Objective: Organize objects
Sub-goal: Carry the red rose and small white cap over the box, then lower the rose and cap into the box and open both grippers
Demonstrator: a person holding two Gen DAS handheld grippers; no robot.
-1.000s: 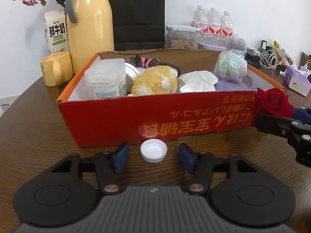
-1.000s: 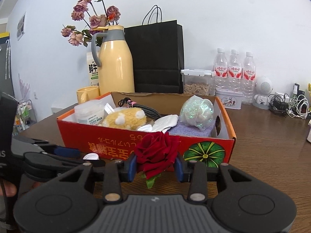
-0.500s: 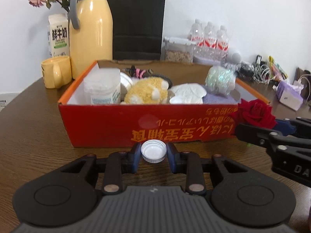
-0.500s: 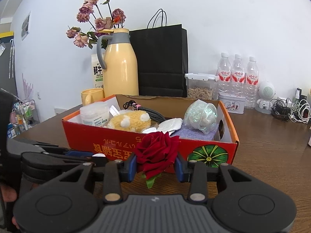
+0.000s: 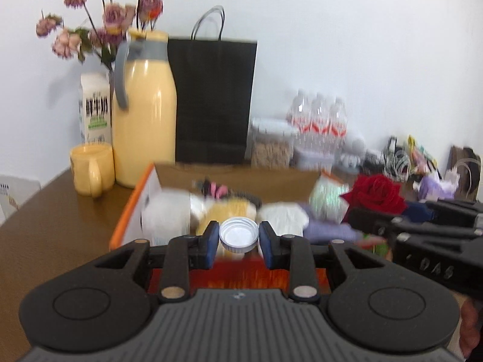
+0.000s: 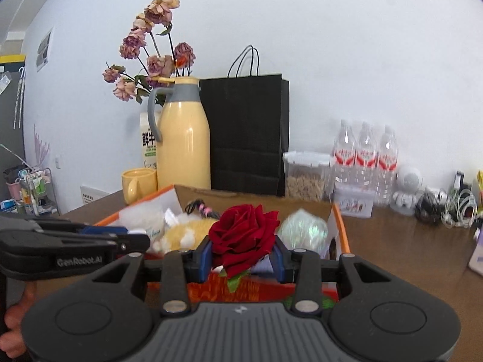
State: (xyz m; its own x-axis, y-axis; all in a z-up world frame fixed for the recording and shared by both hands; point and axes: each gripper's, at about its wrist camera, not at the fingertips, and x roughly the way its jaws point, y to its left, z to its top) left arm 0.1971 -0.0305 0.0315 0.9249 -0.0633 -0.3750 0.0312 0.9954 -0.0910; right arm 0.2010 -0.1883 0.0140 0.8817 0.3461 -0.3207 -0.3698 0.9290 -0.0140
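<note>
My left gripper (image 5: 238,239) is shut on a white bottle cap (image 5: 239,237) and holds it above the front wall of the red cardboard box (image 5: 132,211). My right gripper (image 6: 241,256) is shut on a red rose (image 6: 243,235) and holds it over the box's front edge (image 6: 256,286); the rose also shows in the left wrist view (image 5: 375,194). The box holds a yellow plush toy (image 6: 184,232), a white tub (image 5: 164,214), a shiny green bag (image 6: 302,230) and a black cable (image 6: 200,208).
Behind the box stand a yellow thermos (image 6: 182,138), a yellow mug (image 6: 139,182), a milk carton (image 5: 95,108), dried flowers (image 6: 151,54), a black paper bag (image 6: 247,132), a snack container (image 6: 306,175) and three water bottles (image 6: 365,154). Cables (image 6: 446,208) lie at the right.
My left gripper closed on the white cap and lifted it from the table to above the box's front wall. My right gripper rose with the rose to the box's edge.
</note>
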